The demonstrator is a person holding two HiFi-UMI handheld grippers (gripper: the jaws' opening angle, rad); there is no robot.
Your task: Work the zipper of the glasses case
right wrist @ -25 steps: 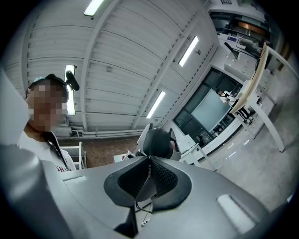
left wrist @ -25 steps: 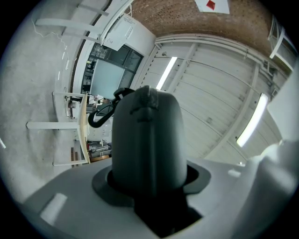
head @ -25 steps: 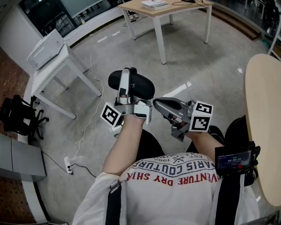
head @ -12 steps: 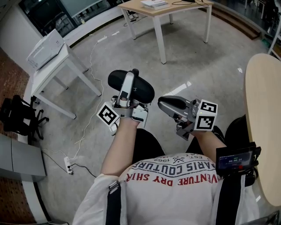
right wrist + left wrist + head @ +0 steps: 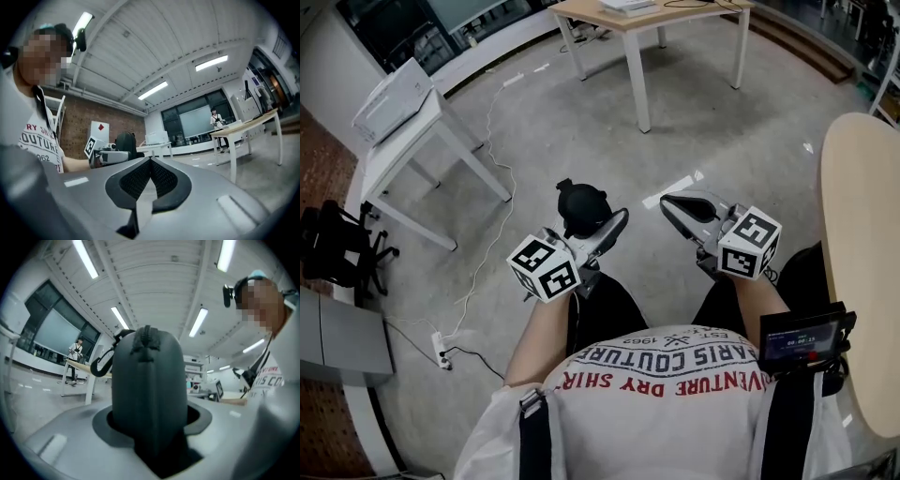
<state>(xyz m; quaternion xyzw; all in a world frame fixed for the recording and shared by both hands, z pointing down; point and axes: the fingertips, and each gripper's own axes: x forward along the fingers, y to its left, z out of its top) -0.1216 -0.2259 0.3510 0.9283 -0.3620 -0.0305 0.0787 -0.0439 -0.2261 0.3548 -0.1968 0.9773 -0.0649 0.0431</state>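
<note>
The black glasses case (image 5: pixel 582 206) hangs in front of the person's lap, end-on to the head view. My left gripper (image 5: pixel 592 225) is shut on it from below. In the left gripper view the case (image 5: pixel 147 394) stands upright between the jaws, with its zipper tab (image 5: pixel 147 340) on top and a black hook (image 5: pixel 100 364) at its left. My right gripper (image 5: pixel 679 203) is to the right of the case and clear of it. Its jaws are shut with nothing between them, the tips meeting (image 5: pixel 150 161). The right gripper view shows the case (image 5: pixel 125 143) at a distance.
A white table (image 5: pixel 397 142) with a white box stands at the left, a wooden table (image 5: pixel 630 22) at the back, and a round wooden tabletop (image 5: pixel 861 234) at the right. Cables and a power strip (image 5: pixel 444 351) lie on the concrete floor. A small screen (image 5: pixel 802 342) hangs at the person's side.
The left gripper has turned the case from broadside to end-on and shifted right. The right gripper has drawn away from the case's right end, up and to the right.
</note>
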